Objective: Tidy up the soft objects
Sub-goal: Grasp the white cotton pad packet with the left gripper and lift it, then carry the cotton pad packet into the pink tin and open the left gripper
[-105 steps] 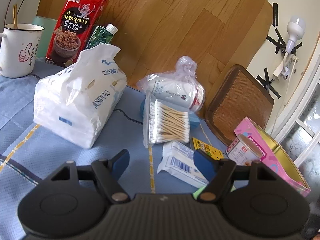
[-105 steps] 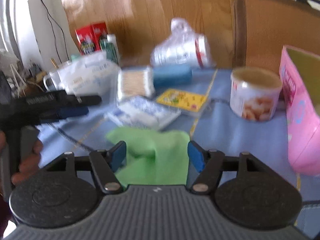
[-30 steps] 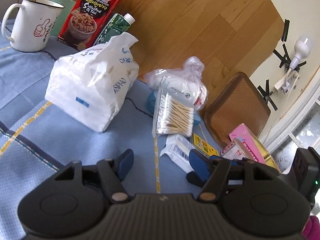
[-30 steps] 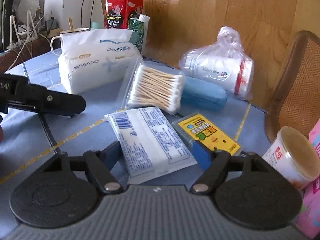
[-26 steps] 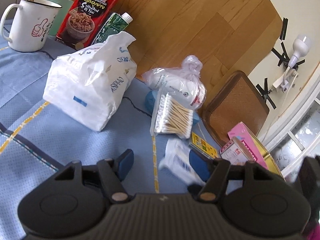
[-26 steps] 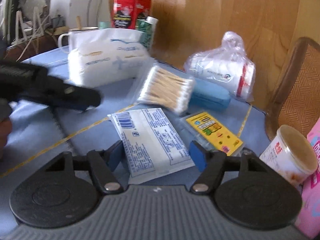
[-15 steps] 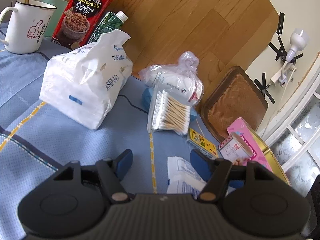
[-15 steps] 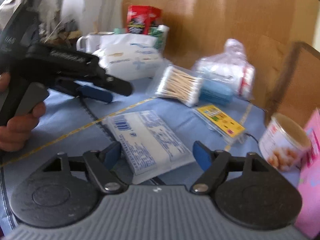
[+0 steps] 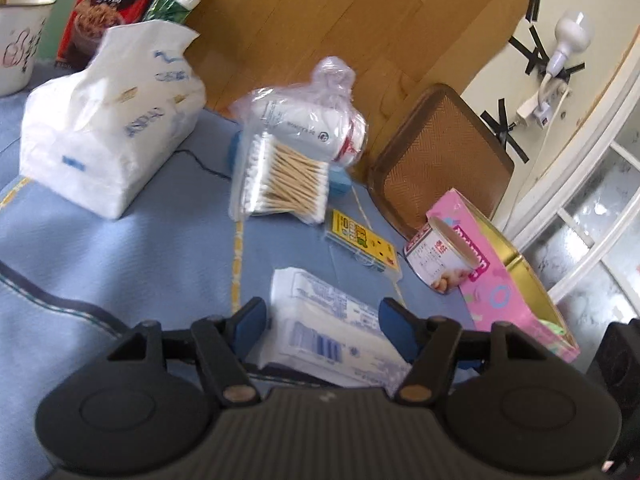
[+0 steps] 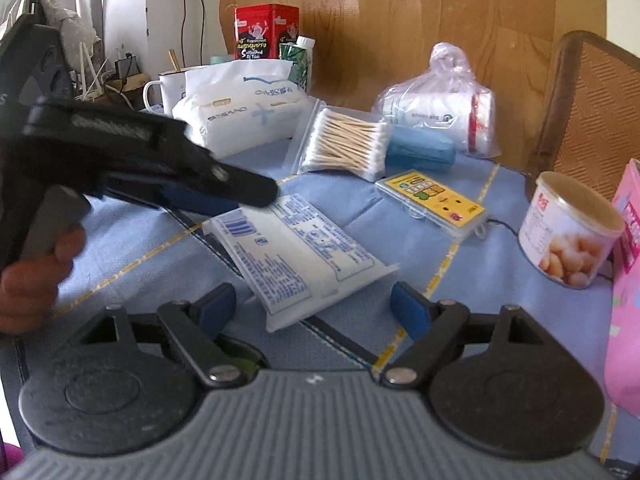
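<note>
Two grippers are spread wide, and neither holds anything. The left gripper (image 9: 322,316) frames the flat white tissue pack (image 9: 332,326), which lies on the blue tablecloth (image 9: 120,248). This pack is soft and slightly puffy, with blue printed text and a barcode on its film. From the right gripper (image 10: 314,302) it lies at 12 o'clock, one corner near the fingers. The pink box (image 9: 504,276) stands at 2 o'clock of the pack in the left view, the cotton swabs (image 10: 346,146) at 12 o'clock
</note>
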A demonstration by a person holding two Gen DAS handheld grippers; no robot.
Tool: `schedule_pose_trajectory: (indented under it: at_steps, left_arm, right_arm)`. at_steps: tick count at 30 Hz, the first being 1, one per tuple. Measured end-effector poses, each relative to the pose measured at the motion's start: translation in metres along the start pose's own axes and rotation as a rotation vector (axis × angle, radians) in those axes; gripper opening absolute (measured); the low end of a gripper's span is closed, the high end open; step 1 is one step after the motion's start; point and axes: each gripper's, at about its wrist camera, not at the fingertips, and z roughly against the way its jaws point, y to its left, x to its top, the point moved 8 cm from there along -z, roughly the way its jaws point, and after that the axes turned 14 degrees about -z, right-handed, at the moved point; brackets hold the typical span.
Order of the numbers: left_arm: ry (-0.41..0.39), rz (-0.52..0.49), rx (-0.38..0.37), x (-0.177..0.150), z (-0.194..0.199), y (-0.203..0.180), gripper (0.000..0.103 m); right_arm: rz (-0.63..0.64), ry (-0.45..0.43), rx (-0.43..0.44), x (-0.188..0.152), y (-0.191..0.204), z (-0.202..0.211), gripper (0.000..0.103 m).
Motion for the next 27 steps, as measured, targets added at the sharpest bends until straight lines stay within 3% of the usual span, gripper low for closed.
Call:
schedule_pose_trajectory:
  at_steps: [2, 4, 7, 12, 17, 22, 27]
  left_arm:
    - [0.014, -0.041, 0.001, -0.003, -0.004, -0.013, 0.06]
    - [0.019, -0.079, 0.034, -0.004, -0.006, -0.021, 0.06]
    - [0.007, -0.057, 0.009, 0.004, -0.005, -0.03, 0.06]
    - [-0.046, -0.116, -0.022, 0.035, -0.003, -0.064, 0.06]
    - [-0.085, -0.222, -0.082, 0.071, -0.019, -0.123, 0.06]
    - [-0.077, -0.319, -0.184, 0.085, -0.053, -0.192, 0.06]
    - [-0.032, -0.415, -0.267, 0.08, -0.098, -0.262, 0.06]
  right_arm:
    - [-0.005, -0.007, 0.006, 0.002, 0.001, 0.0, 0.072]
    - [-0.021, -0.023, -0.011, 0.004, -0.001, 0.0, 0.065]
    - [-0.052, -0.049, -0.021, 0.004, -0.006, 0.007, 0.056]
    - [-0.079, -0.179, -0.074, 0.017, -0.018, 0.035, 0.054]
    - [-0.1, -0.314, -0.155, 0.036, -0.046, 0.076, 0.054]
    - [-0.148, -0.429, -0.276, 0.045, -0.096, 0.125, 0.054]
    - [-0.24, -0.468, -0.392, 0.035, -0.159, 0.162, 0.054]
